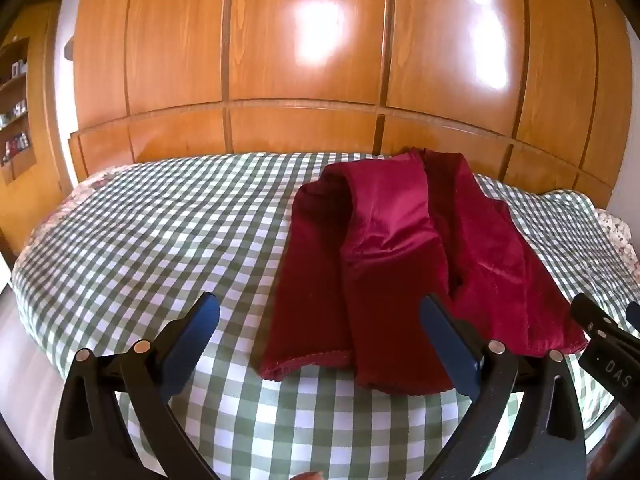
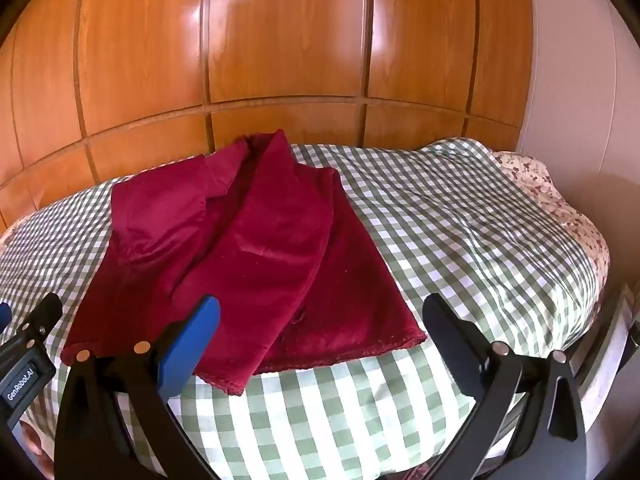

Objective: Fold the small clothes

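1. Work surface: bed w/ green-white checked cover (image 1: 132, 236) (image 2: 460, 216). A floral sheet (image 2: 536, 184) shows at the far right edge of the bed. Behind the bed: glossy wooden wardrobe (image 1: 304, 52) (image 2: 280, 40), full width of both views. Far left in left wrist view: shelf unit (image 1: 16, 108) w/ small items, too small to identify.

2. Task item: dark red velvet garment (image 1: 384, 248) (image 2: 256, 248). Lies on the checked cover, approx. mid-bed. Partly folded: side panels lapped over the centre, a shinier lining face exposed on the upper left part. Hem points to the near edge; top end points to the wardrobe. Type of garment: cannot tell exactly.

3. Left gripper (image 1: 320, 340): released, jaws spread wide, nothing between them. Blue pads face inward. Positioned at the near edge of the bed, over the hem's left part. Right finger overlaps the garment in view; contact w/ cloth cannot be confirmed.

4. Right gripper (image 2: 320, 340): released, jaws spread wide, nothing held. Positioned at the near edge, over the hem's right corner. Left finger overlaps the garment in view; right finger is over bare checked cover.

5. Relative pos.: both grippers side by side, near each other. Each appears at the edge of the other's view.
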